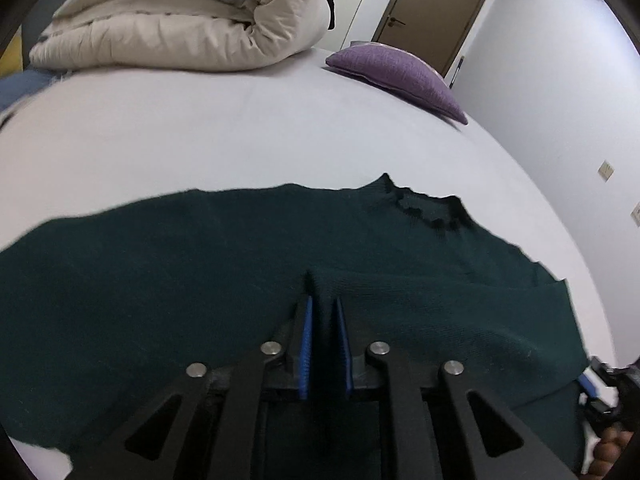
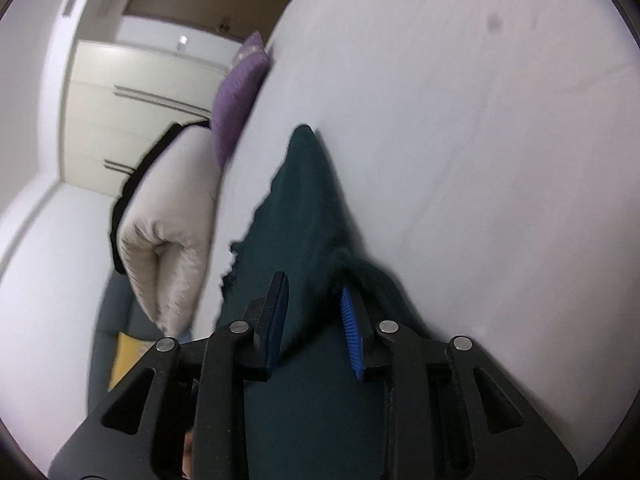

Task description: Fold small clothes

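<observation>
1. Evidently you hold the dark green sweater point(image 1: 240, 264) at two spots along its near edge so that edge can be carried over in one fold across the white bed point(image 1: 240, 128).
2. Your left gripper point(image 1: 323, 304) has its jaws nearly together, pinching a ridge of knit that runs between the blue pads.
3. Your right gripper point(image 2: 312, 300) has jaws wider apart, yet fabric fills the gap and bunches at the right pad; you appear to be gripping it.
4. Most of the sweater lies flat ahead, neckline point(image 1: 430, 210) to the right.

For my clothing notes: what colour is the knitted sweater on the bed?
Dark teal-green knitted sweater, plain, clearest in the left wrist view.
</observation>
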Demonstrator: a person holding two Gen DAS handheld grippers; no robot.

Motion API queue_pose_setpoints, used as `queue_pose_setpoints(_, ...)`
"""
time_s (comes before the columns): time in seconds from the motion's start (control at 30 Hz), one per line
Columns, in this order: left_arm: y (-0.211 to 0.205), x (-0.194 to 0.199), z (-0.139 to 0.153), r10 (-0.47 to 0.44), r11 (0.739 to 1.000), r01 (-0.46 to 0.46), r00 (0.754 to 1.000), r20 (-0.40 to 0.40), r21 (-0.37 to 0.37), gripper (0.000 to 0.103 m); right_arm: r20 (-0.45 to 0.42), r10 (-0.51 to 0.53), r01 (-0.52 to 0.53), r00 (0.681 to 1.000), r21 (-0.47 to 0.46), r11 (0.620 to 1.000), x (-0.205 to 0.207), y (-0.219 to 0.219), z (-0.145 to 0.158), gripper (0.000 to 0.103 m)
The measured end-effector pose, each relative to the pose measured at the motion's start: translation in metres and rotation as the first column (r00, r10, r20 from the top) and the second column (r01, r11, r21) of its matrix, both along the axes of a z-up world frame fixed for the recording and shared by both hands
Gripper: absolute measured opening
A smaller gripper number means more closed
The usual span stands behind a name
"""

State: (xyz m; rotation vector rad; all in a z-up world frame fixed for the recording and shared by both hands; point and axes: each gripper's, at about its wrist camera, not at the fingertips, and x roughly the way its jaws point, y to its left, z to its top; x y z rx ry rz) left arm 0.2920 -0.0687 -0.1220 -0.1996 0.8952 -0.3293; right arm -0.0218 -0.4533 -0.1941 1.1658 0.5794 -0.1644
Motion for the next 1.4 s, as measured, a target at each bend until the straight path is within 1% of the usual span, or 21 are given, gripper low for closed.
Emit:
queue_pose_setpoints(0.07,0.002,0.001,-0.004,0.001,1.0,-0.001,1.0,-0.005,-0.019,0.022,-0.043,0.022,-0.025,0.999,-0.05,0.998,-0.003,0.006,0.018,0.032)
queue_pose_setpoints(0.13,0.001,-0.001,-0.004,0.0,1.0,0.0,1.0,0.003,-0.015,0.024,-0.036,0.045,-0.05,0.998,-0.133,0.99,0.002,0.013,0.041,0.038)
queue_pose_setpoints(0.17,0.0,-0.006,-0.006,-0.005,1.0,0.005,1.0,0.011,-0.004,0.027,-0.029,0.057,-0.061,0.998,-0.167,0.984,0.001,0.015,0.047,0.044)
queue_pose_setpoints(0.2,-0.003,-0.007,-0.007,-0.013,1.0,0.013,1.0,0.02,0.009,0.03,-0.016,0.075,-0.077,0.997,-0.188,0.979,0.009,0.016,0.053,0.051)
queue_pose_setpoints(0.27,-0.007,-0.008,-0.008,-0.021,1.0,0.02,0.999,0.029,0.021,0.032,0.005,0.145,-0.142,0.989,-0.193,0.971,0.036,0.021,0.059,0.057)
queue_pose_setpoints(0.37,-0.007,-0.007,-0.009,-0.021,1.0,0.021,0.999,0.031,-0.001,0.032,-0.042,0.231,-0.235,0.972,-0.149,0.96,0.089,0.018,0.044,0.057)
queue_pose_setpoints(0.43,-0.004,-0.006,-0.011,-0.021,0.999,0.022,0.999,0.031,-0.027,0.032,-0.101,0.219,-0.231,0.971,-0.137,0.963,0.112,0.01,0.032,0.057)
queue_pose_setpoints(0.47,-0.003,-0.005,-0.012,-0.022,0.999,0.023,0.999,0.031,-0.037,0.033,-0.095,0.213,-0.224,0.972,-0.129,0.966,0.123,0.0,0.023,0.056)
queue_pose_setpoints(0.57,-0.001,-0.005,-0.014,-0.023,0.998,0.025,0.999,0.038,-0.054,0.033,-0.028,0.161,-0.163,0.987,-0.099,0.982,0.135,-0.03,0.017,0.053)
queue_pose_setpoints(0.63,0.001,-0.005,-0.016,-0.024,0.998,0.026,0.999,0.04,-0.059,0.033,-0.035,0.143,-0.146,0.989,-0.108,0.983,0.141,-0.042,0.02,0.054)
queue_pose_setpoints(0.73,0.002,-0.005,-0.017,-0.023,0.997,0.026,0.999,0.04,-0.068,0.033,-0.075,0.172,-0.18,0.982,-0.13,0.975,0.146,-0.045,0.03,0.056)
queue_pose_setpoints(0.83,0.003,-0.005,-0.017,-0.023,0.997,0.026,0.999,0.039,-0.071,0.033,-0.049,0.247,-0.25,0.968,-0.098,0.963,0.135,-0.03,0.032,0.068)
queue_pose_setpoints(0.87,0.003,-0.005,-0.017,-0.023,0.997,0.026,0.999,0.038,-0.072,0.033,-0.074,0.265,-0.271,0.962,-0.101,0.957,0.131,-0.023,0.029,0.068)
queue_pose_setpoints(0.97,0.008,-0.002,-0.017,-0.025,0.994,0.027,0.999,0.021,-0.106,0.034,-0.049,0.28,-0.284,0.959,-0.188,0.94,0.1,-0.009,0.03,0.068)
queue_pose_setpoints(1.03,0.015,0.001,-0.014,-0.032,0.988,0.03,0.999,-0.01,-0.154,0.038,-0.049,0.26,-0.264,0.964,-0.18,0.947,0.078,-0.008,0.033,0.068)
queue_pose_setpoints(1.07,0.017,0.002,-0.011,-0.032,0.987,0.028,0.999,-0.025,-0.156,0.042,-0.053,0.235,-0.241,0.971,-0.175,0.955,0.061,-0.009,0.037,0.07)
queue_pose_setpoints(1.13,0.026,-0.004,0.001,0.0,0.991,-0.005,0.999,-0.036,-0.136,0.058,-0.047,0.204,-0.209,0.978,-0.157,0.965,0.037,-0.011,0.046,0.07)
queue_pose_setpoints(1.17,0.037,-0.011,0.011,0.035,0.991,-0.038,0.999,-0.031,-0.131,0.073,-0.033,0.196,-0.199,0.98,-0.16,0.967,0.022,-0.009,0.051,0.07)
queue_pose_setpoints(1.2,0.046,-0.018,0.019,0.056,0.989,-0.058,0.998,-0.018,-0.134,0.08,-0.025,0.191,-0.193,0.981,-0.17,0.966,0.014,-0.005,0.058,0.07)
queue_pose_setpoints(1.33,0.11,-0.055,0.045,0.128,0.975,-0.123,0.992,0.018,-0.184,0.08,0.029,0.23,-0.221,0.973,-0.179,0.959,-0.031,0.026,0.081,0.07)
queue_pose_setpoints(1.4,0.155,-0.075,0.047,0.214,0.949,-0.208,0.977,0.0,-0.235,0.08,0.045,0.277,-0.266,0.96,-0.168,0.949,-0.033,0.055,0.089,0.07)
